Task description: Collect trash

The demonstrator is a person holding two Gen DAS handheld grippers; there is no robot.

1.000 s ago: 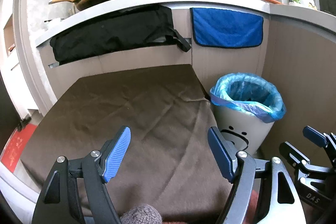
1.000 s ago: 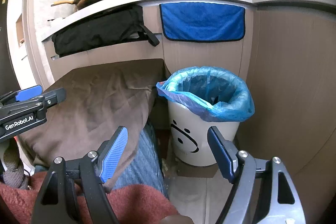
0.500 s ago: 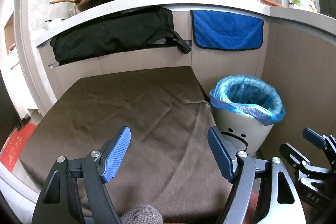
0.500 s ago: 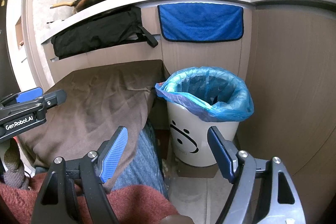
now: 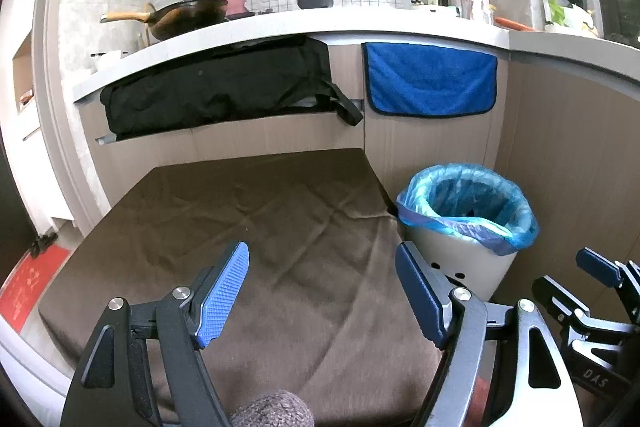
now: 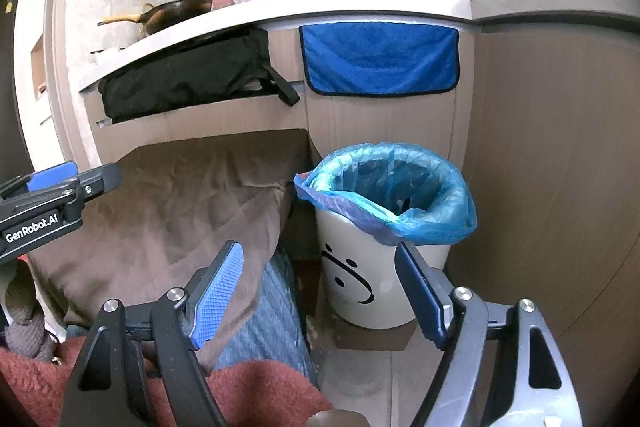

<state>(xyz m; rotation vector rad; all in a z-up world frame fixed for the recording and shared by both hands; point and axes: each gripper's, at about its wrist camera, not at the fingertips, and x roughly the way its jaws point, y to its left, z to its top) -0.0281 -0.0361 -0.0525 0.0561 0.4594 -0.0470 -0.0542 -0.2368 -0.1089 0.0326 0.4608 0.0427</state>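
Jaws of the left gripper and right gripper stand released, holding nothing; the bin bag looks thin, light, easily torn; take its rim.

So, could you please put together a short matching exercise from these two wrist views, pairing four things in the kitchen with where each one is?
Things:
1. wok
2. blue towel
3. bin liner
4. brown cloth

Places:
A. spread over the low table
B. folded over the rim of the white bin
C. up on the counter
D. hanging on the cabinet front below the counter

Pairs: 1-C, 2-D, 3-B, 4-A
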